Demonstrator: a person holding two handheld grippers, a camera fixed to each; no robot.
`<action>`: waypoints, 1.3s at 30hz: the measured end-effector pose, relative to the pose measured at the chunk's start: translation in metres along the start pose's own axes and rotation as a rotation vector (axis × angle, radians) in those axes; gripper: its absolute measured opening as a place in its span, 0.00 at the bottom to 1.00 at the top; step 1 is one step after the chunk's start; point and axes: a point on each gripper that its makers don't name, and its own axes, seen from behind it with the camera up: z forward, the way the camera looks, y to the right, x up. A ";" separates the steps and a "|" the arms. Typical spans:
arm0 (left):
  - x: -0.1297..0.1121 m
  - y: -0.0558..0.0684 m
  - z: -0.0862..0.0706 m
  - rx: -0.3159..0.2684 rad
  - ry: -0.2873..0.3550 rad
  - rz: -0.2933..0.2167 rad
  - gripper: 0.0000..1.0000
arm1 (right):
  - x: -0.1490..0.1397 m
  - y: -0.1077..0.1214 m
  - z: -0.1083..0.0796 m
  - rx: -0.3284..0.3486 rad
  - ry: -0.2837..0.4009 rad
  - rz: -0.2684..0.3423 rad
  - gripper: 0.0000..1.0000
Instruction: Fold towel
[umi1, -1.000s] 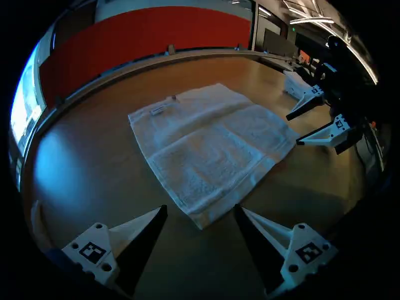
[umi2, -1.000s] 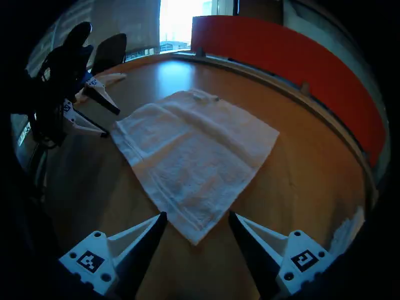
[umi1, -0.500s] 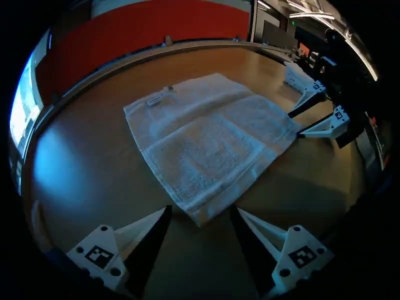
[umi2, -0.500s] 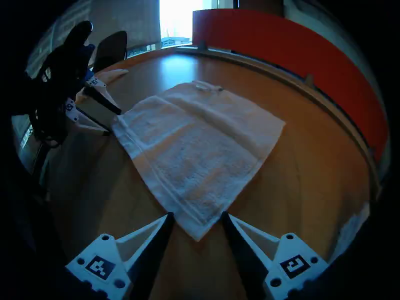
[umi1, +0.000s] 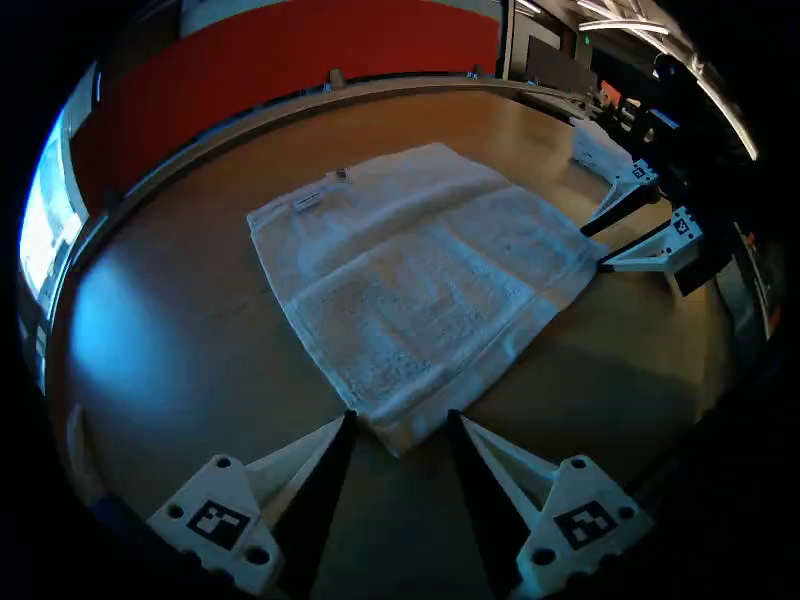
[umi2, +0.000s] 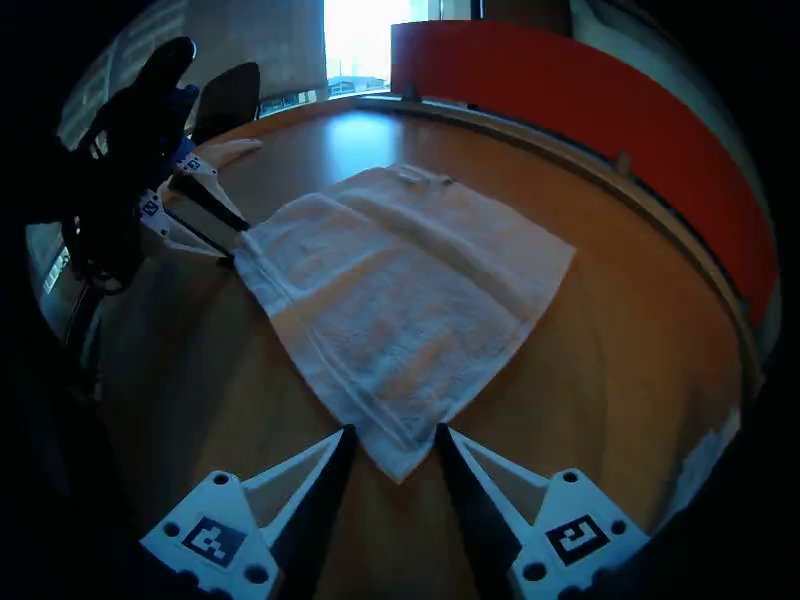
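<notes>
towel (umi1: 420, 290) lies flat, white, creased (1 tag (umi1: 307, 201) showing)

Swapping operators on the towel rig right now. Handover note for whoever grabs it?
Left tongs: open, fingers straddling one near corner of the towel, not clamped.
Right tongs: open, straddling the neighbouring corner, not clamped.
Towel: lying flat on the wooden table, with its tag at the far edge.
Done: both tongs are lined up on their corners. Nothing is lifted and no fold is made.
Left: close on both corners, lift, carry them over to the far edge and release. Probably fold once more after that.
</notes>
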 end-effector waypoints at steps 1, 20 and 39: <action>0.000 0.000 0.000 0.000 0.000 -0.001 0.57 | 0.000 0.000 0.000 0.000 0.000 0.001 0.54; 0.009 0.006 -0.004 -0.018 0.004 -0.080 0.08 | 0.012 0.001 -0.003 -0.014 0.019 0.011 0.09; 0.054 0.004 -0.067 0.004 0.084 -0.146 0.08 | 0.064 -0.004 -0.059 -0.042 0.110 -0.020 0.09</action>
